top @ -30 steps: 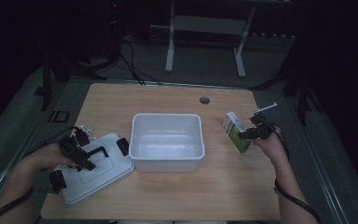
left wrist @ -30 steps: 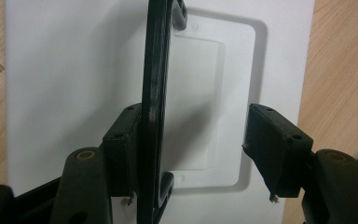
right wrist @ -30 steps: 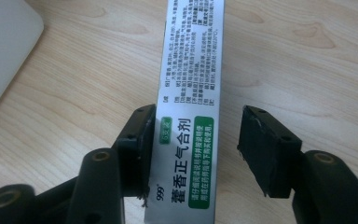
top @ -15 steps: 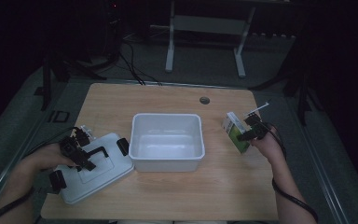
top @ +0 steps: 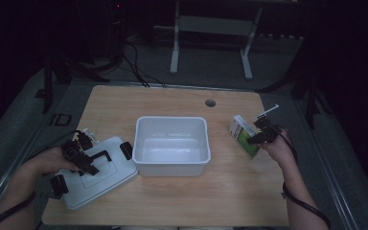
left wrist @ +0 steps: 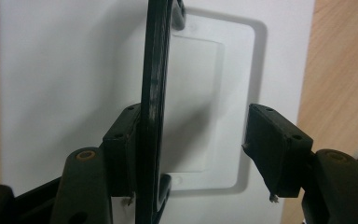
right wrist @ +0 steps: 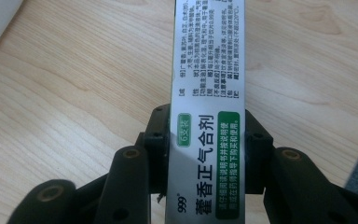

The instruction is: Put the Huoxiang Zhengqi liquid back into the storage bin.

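The right gripper (right wrist: 207, 140) is seen closed on a narrow white and green medicine box (right wrist: 209, 107), both black jaws pressed flat against its long sides in the right gripper view, where printed characters and green labels run along the smooth card face. In the high view this box (top: 243, 135) is held tilted at the right of the frame, just above the pale wooden table (top: 230, 201), with the right gripper (top: 261, 135) behind it. The left gripper (left wrist: 189, 149) is seen with its jaws spread apart; a thin black handle (left wrist: 153, 102), standing on edge, lies against the inner face of the jaw at the left of that view, while the other jaw stands clear of it. Beneath the handle a smooth white plastic lid (left wrist: 74, 70) with a shallow rounded rectangular recess is seen. In the high view the lid (top: 103, 179) lies flat at the lower left of the frame, black latches at its ends, with the left gripper (top: 79, 155) over it. At the centre an open white rectangular tub (top: 171, 168) with rounded corners rests between the two hands, its near left corner just beside the lid. A small round grommet hole (top: 210, 103) is set in the table's far edge, and dark cables (top: 134, 67) and a grey metal stand (top: 211, 28) are found on the floor beyond.
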Available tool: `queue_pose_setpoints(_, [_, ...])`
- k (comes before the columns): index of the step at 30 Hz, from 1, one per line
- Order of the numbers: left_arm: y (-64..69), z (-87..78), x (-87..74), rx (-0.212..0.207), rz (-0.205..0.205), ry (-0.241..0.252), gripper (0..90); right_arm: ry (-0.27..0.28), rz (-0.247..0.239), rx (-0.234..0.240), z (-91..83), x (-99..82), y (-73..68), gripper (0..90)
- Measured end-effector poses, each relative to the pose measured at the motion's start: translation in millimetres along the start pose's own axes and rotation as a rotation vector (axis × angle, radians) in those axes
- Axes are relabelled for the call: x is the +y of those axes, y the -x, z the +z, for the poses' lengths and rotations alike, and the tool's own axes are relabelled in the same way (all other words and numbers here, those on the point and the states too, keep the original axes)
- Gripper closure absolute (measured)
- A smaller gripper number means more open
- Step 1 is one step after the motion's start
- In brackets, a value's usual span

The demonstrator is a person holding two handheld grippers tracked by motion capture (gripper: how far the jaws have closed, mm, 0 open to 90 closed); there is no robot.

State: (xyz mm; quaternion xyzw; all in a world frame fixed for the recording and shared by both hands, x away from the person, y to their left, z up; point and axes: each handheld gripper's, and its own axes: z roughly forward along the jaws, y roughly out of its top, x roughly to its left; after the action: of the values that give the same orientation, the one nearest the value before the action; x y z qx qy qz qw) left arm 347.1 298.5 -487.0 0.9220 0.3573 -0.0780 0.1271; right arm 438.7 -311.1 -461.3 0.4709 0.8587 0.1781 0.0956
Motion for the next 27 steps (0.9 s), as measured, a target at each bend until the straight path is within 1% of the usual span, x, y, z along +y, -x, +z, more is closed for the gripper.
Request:
queue_pose_setpoints(5, [0.7, 0.3, 0.6, 0.005, 0.003, -0.001, 39.9, 0.022, 0.002, 0.015, -11.0, -3.5, 3.9, 63.2])
queue_pose_setpoints(7, [0.9, 0.1, 0.9, 0.004, 0.002, -0.004, 40.0, 0.021, -0.004, 0.015, -14.7, -4.6, 4.4, 63.2])
queue_pose_setpoints(11, [0.8, -1.1, 1.7, 0.018, 0.006, -0.01, 39.9, 0.017, -0.023, 0.025, -22.6, -5.8, 3.2, 63.3])
queue_pose_setpoints(13, [0.8, -1.2, 1.9, 0.019, 0.0, -0.007, 39.9, 0.021, -0.035, 0.032, -26.9, -5.9, 1.8, 63.3])
queue_pose_setpoints(14, [1.3, -1.0, 2.1, 0.027, 0.0, -0.006, 39.9, 0.025, -0.037, 0.036, -29.2, -5.8, 0.8, 63.3])
queue_pose_setpoints(17, [1.6, -1.6, 2.8, 0.032, 0.007, -0.005, 39.9, 0.036, -0.053, 0.048, -36.9, -4.5, -2.6, 63.3])
queue_pose_setpoints(22, [1.7, -2.4, 3.6, 0.032, 0.008, -0.007, 39.9, 0.069, -0.091, 0.072, -52.2, -0.3, -11.1, 63.4])
queue_pose_setpoints(25, [2.0, -2.6, 3.5, 0.032, 0.006, -0.013, 39.9, 0.085, -0.119, 0.083, -61.2, 2.8, -17.5, 63.4])
queue_pose_setpoints(27, [2.5, -2.9, 3.2, 0.032, 0.007, -0.013, 39.9, 0.089, -0.149, 0.094, -67.9, 6.1, -22.8, 63.4])
